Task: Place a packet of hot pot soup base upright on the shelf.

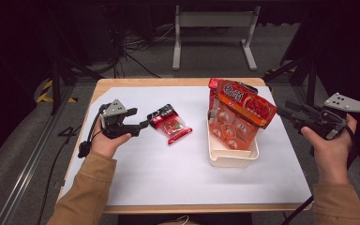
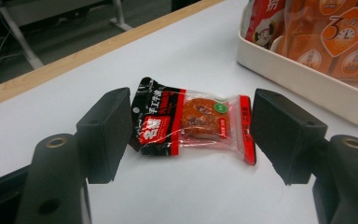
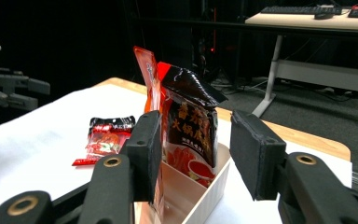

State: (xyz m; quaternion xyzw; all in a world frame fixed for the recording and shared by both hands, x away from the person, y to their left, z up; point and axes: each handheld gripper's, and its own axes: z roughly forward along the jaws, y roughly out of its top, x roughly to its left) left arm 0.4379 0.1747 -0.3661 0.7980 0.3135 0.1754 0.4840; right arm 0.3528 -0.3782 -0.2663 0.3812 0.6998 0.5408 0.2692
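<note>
Left gripper [image 1: 143, 123] is hovering low near the tabletop's left edge, jaws spread wide and gripping nothing. In the left gripper view the small red-and-black snack packet [image 2: 191, 121] is lying flat between the two jaws, apart from both pads. On the tabletop [image 1: 168, 178] the packet [image 1: 170, 124] is sitting left of centre, just beside the jaw tips.

Right gripper [image 1: 287, 112] is hanging at the right edge, jaws parted and empty, pointing at the large orange bags [image 1: 240, 115]. Those bags are standing tilted in the cream tray [image 1: 229, 159], right of centre. In the right gripper view a dark-topped bag [image 3: 191, 126] is showing between the jaws, farther off.
</note>
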